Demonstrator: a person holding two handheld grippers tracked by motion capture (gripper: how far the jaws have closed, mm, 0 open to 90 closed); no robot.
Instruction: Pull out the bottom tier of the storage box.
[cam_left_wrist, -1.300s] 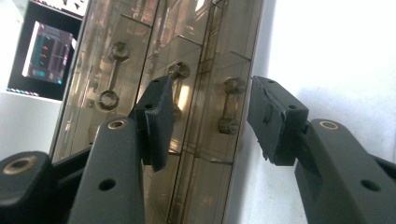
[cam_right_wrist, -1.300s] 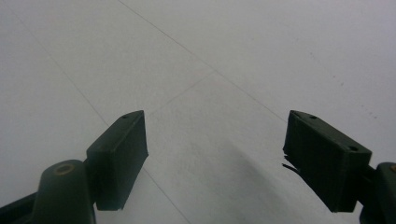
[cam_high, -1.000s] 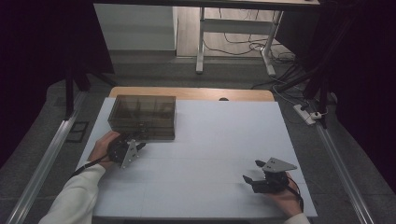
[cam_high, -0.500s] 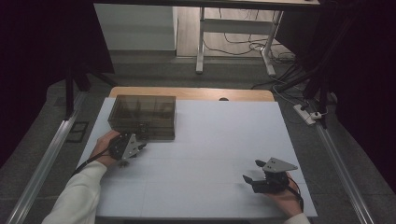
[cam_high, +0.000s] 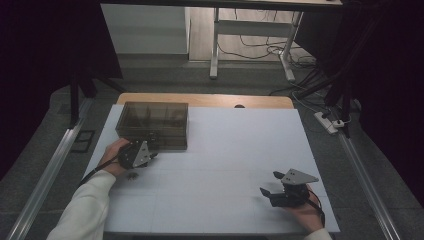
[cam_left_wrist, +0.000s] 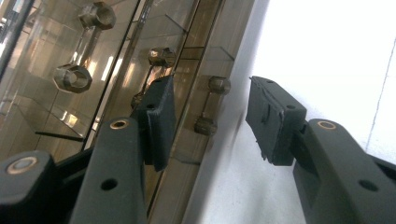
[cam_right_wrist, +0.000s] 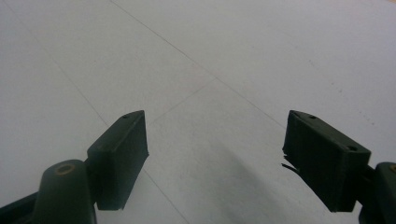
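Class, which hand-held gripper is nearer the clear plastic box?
Left. The left hand-held gripper is at the box's front wall; the right hand-held gripper rests far across the table.

Smoked transparent box (cam_high: 152, 124) stands flat on the white table sheet at its far left, long side across the table; lid appears closed; thin clear dividers split the interior into compartments; dark metal bolts (cam_left_wrist: 84, 46) with hexagonal ends lie inside them, seen through the wall.
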